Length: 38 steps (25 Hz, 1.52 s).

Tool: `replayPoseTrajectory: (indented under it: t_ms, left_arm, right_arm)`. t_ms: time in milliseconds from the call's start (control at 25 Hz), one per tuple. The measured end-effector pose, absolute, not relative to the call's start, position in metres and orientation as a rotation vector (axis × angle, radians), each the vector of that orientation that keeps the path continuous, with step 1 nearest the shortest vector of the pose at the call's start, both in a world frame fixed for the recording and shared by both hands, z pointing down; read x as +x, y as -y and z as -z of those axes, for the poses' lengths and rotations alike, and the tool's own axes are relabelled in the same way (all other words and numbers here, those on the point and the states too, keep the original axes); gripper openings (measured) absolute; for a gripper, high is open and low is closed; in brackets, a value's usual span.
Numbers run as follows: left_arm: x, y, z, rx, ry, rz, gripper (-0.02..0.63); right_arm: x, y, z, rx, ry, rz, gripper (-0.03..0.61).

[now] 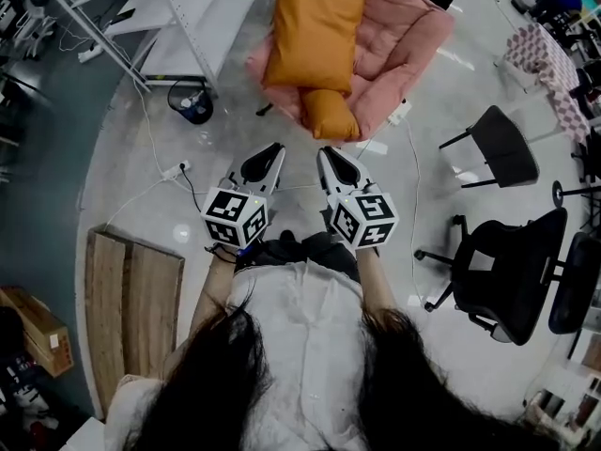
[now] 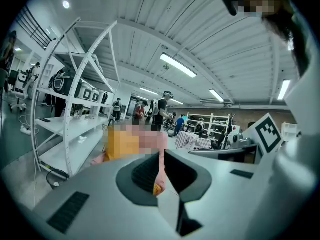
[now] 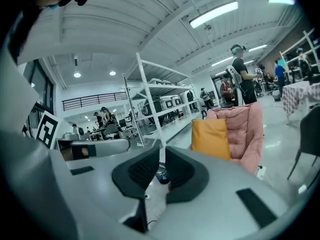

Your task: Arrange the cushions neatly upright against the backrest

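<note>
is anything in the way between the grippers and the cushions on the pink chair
Nothing visible. Only bare floor lies between the left gripper, the right gripper and the small cushion at the pink chair's front edge. The black chairs stand off to the right.

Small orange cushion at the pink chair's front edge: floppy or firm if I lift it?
Probably soft: the small orange cushion looks plump and rounded, so a corner grip may sag. It lies at the pink padded chair's front edge, so a push might slide it off.
</note>
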<state>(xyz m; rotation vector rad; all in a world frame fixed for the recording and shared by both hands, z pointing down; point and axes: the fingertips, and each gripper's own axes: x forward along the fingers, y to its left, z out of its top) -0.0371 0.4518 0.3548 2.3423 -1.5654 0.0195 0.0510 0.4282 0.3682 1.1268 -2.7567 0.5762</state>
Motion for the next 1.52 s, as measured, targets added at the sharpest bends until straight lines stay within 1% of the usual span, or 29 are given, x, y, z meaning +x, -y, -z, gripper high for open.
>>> replayPoseTrajectory:
  t_ms: [280, 600, 680, 880, 1000, 1320, 1520]
  left_arm:
    - [-0.05, -0.445, -0.363, 2.323, 1.544, 0.02, 0.043]
    - [-0.066, -0.411, -0.372, 2.291, 1.534, 0.101, 0.043]
    - [-0.068, -0.4, -0.374, 2.284, 1.542, 0.094, 0.043]
    - [-0.078, -0.353, -0.38, 2.31, 1.573, -0.036, 0.043]
    - [-0.078, -0.316, -0.373, 2.325, 1.553, -0.036, 0.043]
    - [-0.066, -0.23, -0.366, 2.337, 1.579, -0.094, 0.043]
    - [-0.06, -0.197, -0.369, 2.328, 1.605, -0.114, 0.043]
  right_arm:
    - [0.045, -0.421, -0.379, 1.122, 2.71, -0.59, 0.049]
    - [0.032, -0.392, -0.39, 1.068, 2.697, -0.583, 0.049]
    - [0.029, -0.376, -0.393, 1.061, 2.698, -0.588, 0.049]
    - [0.021, -0.321, -0.391, 1.056, 2.728, -0.606, 0.049]
    - [0.02, -0.284, -0.385, 1.064, 2.752, -0.612, 0.049]
    - [0.036, -0.2, -0.387, 1.07, 2.766, -0.641, 0.049]
    - [0.047, -0.165, -0.398, 1.069, 2.756, -0.668, 0.049]
